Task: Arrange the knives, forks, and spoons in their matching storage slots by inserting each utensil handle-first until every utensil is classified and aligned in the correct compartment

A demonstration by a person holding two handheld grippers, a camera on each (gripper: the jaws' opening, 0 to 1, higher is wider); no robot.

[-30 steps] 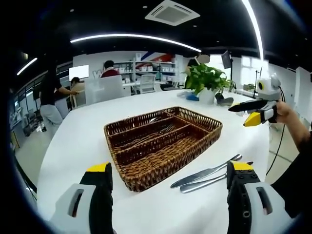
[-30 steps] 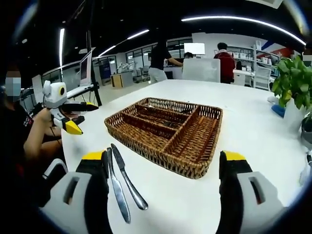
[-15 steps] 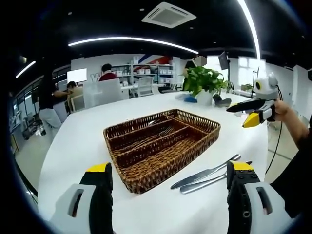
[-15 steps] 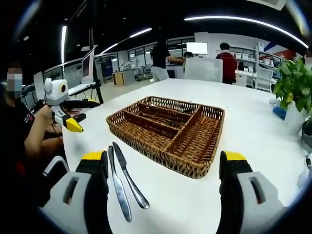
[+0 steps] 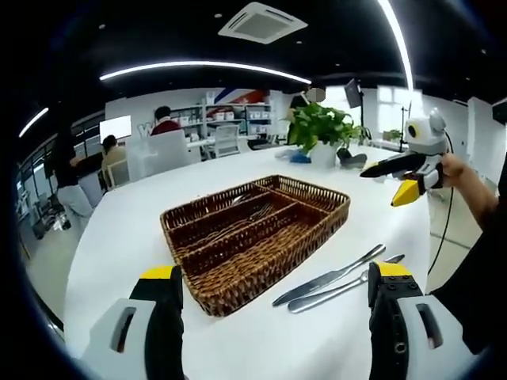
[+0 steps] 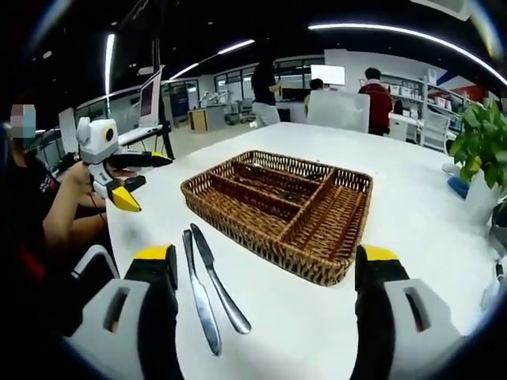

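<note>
Drifting: both views shifted a little since a second ago; knives [image 6: 212, 297] and tray [image 6: 279, 207] unmoved, no grasp begun.
Left tool [image 5: 273, 294]: wide, empty.
Right tool [image 6: 261, 273]: wide, empty.
Knives: two, on surface [image 6: 412, 214] just near of tray.
Tray: some cutlery already inside.
Room: office, plant [image 5: 319, 127] far right, people at far desks.

2 knives beside a wicker tray

The knives [image 6: 212, 292] lay flat, side by side, near the brown compartmented tray [image 6: 279, 210], which held forks [image 5: 255, 214].

A rough woven wicker tray [image 6: 317, 237] and two shiny metal knives [image 6: 210, 289] lie on a smooth matt tabletop [image 6: 412, 222].
</note>
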